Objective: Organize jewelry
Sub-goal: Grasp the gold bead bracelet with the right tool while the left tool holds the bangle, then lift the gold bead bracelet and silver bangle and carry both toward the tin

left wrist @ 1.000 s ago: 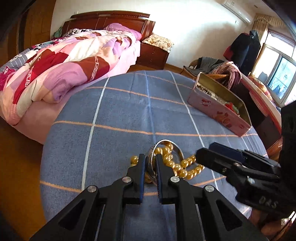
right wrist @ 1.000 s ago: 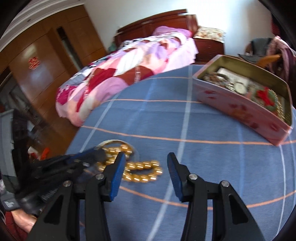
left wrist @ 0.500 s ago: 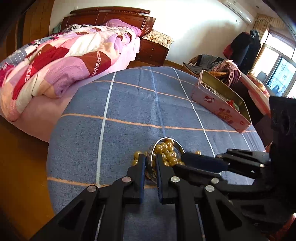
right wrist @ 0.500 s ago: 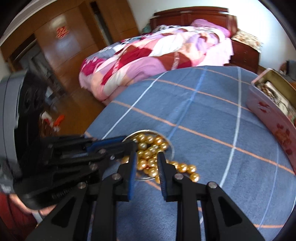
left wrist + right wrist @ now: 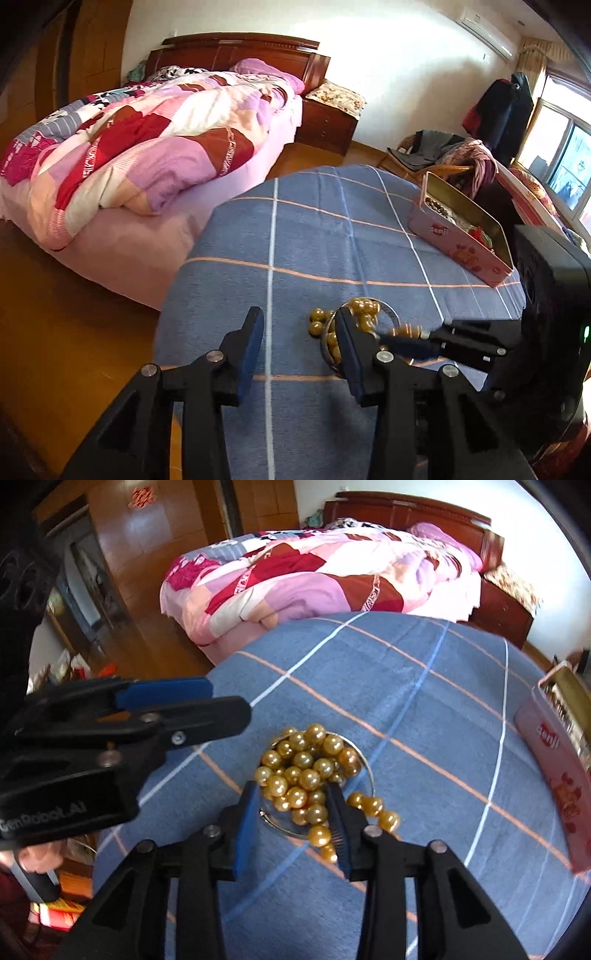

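Observation:
A string of gold beads (image 5: 303, 771) lies heaped in and over a silver bangle (image 5: 369, 771) on the table's blue checked cloth (image 5: 314, 229). My right gripper (image 5: 291, 812) is shut on the near side of the bead heap, with the bangle's near rim between its fingers. A few beads trail out to its right. In the left wrist view the beads (image 5: 364, 312) sit just right of my left gripper (image 5: 299, 332). Its jaws are opening and nothing is between them. The right gripper (image 5: 402, 338) reaches in from the right. My left gripper (image 5: 229, 703) hangs left of the heap.
An open pink tin (image 5: 461, 251) with jewelry inside stands at the table's far right. Its side (image 5: 554, 746) shows at the right edge of the right wrist view. A bed with a patchwork quilt (image 5: 147, 147) is beyond the table's left edge. A chair piled with clothes (image 5: 443, 155) stands behind.
My left gripper let go of the bangle, opened and drew away to the left. My right gripper closed onto the bead heap and swung in over it.

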